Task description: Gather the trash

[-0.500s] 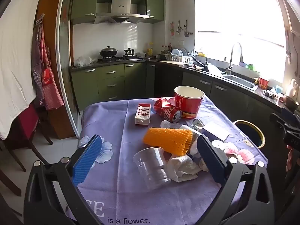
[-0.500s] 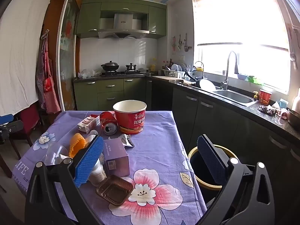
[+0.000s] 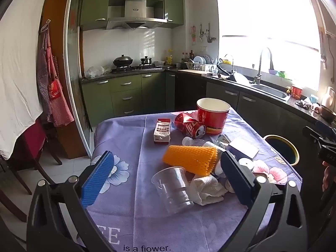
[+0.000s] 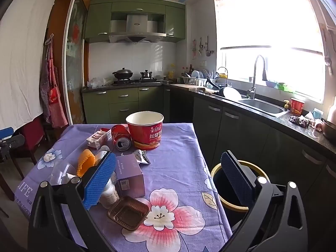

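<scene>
Both tongs spread wide, nothing pinched; best started with the clear cup (image 3: 174, 189), gripped gently, then binned (image 4: 233, 185).

**Both grippers wide open, nothing held**

Your left gripper (image 3: 166, 180) has its jaws spread as far as they go, blue pads facing each other across an open gap. Neither pad presses on anything. It points forward and tilts gently downward.

Your right gripper (image 4: 168, 178) is in the same state: jaws fully apart, pads clear, tilted slightly downward and a little less steeply than the left.

In the left wrist view, the right gripper's black body shows at the far right edge, with part of your hand (image 3: 326, 175) just below it. In the right wrist view, the left gripper's blue pad and black frame sit at the far left edge.
</scene>
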Available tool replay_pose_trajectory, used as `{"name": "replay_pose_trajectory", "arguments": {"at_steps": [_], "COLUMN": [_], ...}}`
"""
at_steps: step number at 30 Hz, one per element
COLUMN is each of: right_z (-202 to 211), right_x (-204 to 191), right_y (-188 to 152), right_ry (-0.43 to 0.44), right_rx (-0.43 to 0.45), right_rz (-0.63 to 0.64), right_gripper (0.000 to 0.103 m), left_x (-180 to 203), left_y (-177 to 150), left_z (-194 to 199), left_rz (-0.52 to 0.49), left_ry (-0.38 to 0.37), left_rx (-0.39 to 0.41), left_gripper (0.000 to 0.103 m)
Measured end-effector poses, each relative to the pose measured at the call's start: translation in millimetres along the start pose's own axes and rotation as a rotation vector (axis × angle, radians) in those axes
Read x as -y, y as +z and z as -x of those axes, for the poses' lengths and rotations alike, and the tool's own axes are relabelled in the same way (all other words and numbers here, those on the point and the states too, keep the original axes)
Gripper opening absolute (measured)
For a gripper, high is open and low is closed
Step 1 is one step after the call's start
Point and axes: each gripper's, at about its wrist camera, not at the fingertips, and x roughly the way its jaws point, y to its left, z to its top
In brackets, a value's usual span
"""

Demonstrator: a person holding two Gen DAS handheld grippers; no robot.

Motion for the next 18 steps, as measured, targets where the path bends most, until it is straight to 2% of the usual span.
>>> {"name": "replay_pose_trajectory", "arguments": {"at_steps": [18], "right_z": [-6.3], "right_x": [-1.1], "right_y": [-2.8], "right_ry": [-0.007], "right_rx": [-0.019], "right_rz": [0.004], "right_gripper": [0.099], "left_x": [7.1], "left_y": [4.9], "left_z": [-5.3], "left_rz": [-0.011], "left_ry": [-0.008], "left_rx": [-0.008], "left_gripper": [0.097]}}
